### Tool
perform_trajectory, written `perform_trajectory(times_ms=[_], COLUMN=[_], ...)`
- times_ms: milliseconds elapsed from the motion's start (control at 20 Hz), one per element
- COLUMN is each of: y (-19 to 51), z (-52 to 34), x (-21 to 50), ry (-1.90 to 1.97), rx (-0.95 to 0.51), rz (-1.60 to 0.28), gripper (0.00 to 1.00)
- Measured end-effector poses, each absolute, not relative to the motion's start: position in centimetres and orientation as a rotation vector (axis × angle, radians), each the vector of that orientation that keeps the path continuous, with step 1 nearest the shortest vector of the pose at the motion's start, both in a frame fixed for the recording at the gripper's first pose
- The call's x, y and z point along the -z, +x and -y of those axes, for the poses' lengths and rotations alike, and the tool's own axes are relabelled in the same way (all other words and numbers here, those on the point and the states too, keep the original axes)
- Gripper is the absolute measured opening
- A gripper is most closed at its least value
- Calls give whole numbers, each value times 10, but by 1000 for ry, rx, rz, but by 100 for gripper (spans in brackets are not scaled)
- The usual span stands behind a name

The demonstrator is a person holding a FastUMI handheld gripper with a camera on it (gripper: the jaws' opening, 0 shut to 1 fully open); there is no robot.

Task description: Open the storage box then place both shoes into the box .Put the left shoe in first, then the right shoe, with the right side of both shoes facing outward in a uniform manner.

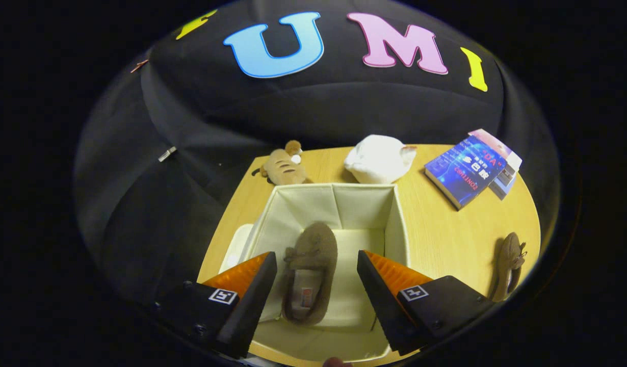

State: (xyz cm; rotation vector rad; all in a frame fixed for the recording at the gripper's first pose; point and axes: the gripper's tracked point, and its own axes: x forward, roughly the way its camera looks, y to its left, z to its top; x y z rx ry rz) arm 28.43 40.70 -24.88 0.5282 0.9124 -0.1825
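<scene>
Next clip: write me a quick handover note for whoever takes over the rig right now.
Tongs: open, holding nothing, poised over the box.
Box: open on the table; its lid seems to lie under or beside it.
One shoe lies in the box, between the fingers, touching neither.
Second shoe lies on the table, beyond the right finger.
Done: box opened, first shoe in.
Left: pick up the second shoe and set it beside the first, facing the same way.
</scene>
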Motion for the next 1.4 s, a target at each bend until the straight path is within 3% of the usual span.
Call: perform_trajectory(times_ms=[250,500,1000,1250,1400], y=[252,171,-12,-52,-59], z=[-349,-266,-107,-80,-70], x=[192,187,291,354,388], ry=[475,320,269,205,195], rx=[95,76,321,356,389], rz=[-784,-773,-999,-1125,-1173], gripper=[99,99,99,99,91])
